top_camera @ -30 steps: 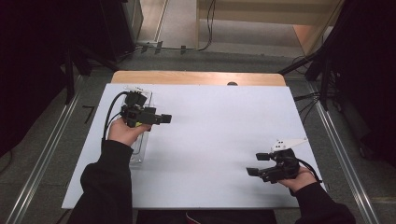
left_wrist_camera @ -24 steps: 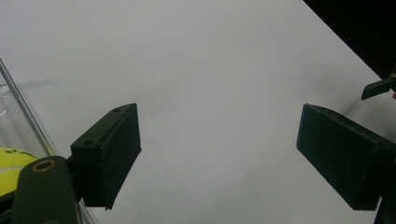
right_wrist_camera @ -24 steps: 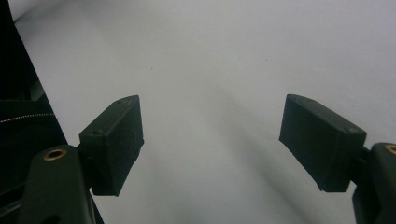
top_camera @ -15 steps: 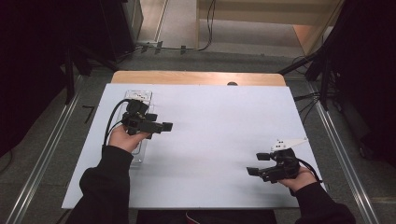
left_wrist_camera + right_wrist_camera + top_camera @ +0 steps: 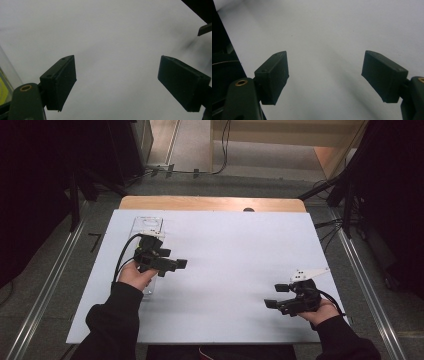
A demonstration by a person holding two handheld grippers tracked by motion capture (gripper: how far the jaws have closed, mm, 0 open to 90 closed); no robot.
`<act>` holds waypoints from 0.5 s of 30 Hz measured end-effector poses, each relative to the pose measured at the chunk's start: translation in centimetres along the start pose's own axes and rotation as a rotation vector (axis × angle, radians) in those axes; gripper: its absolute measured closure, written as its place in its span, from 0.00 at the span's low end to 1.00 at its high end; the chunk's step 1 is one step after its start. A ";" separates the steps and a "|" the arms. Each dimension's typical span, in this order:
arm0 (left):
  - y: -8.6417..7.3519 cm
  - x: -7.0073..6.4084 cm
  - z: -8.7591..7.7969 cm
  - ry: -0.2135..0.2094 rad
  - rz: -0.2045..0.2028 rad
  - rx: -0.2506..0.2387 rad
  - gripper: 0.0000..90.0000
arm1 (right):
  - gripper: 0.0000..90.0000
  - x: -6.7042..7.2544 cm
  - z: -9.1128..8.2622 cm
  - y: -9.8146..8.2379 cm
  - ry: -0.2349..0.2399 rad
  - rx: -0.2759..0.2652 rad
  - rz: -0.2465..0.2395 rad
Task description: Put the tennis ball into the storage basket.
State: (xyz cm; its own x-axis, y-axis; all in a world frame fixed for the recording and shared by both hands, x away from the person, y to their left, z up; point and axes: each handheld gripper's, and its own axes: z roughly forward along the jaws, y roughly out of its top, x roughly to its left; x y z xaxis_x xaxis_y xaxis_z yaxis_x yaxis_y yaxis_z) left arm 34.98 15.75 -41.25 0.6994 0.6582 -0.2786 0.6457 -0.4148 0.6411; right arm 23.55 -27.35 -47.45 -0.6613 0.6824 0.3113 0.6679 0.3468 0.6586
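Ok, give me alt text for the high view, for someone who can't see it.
Two hands hold open tongs over a white table: left tongs near a clear tray at the left edge, right tongs near the front right corner.

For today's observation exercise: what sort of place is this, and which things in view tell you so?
Probably a lab or recording studio, not a home. A plain white table stands amid dark stands and floor cables, and a person holds a handheld gripper in each hand: left gripper, right gripper.

Clear case on table's left
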 end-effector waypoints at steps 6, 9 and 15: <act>-0.6 -0.6 0.1 -0.011 0.022 -0.010 0.18 | 0.22 0.0 0.0 0.0 -0.001 0.000 -0.001; -0.8 -0.8 0.2 -0.019 0.038 -0.010 0.18 | 0.22 0.0 0.0 0.0 -0.002 0.001 -0.002; -1.6 -1.2 0.2 -0.026 0.058 -0.011 0.18 | 0.22 0.0 0.0 0.0 -0.001 0.000 0.003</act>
State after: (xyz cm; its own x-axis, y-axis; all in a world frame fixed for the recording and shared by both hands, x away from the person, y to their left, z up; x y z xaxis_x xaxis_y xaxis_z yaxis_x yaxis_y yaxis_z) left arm 33.15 15.47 -42.10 0.7432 0.6169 -0.2589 0.6006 -0.4447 0.6644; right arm 23.53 -27.37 -47.44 -0.6590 0.6841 0.3127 0.6699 0.3448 0.6575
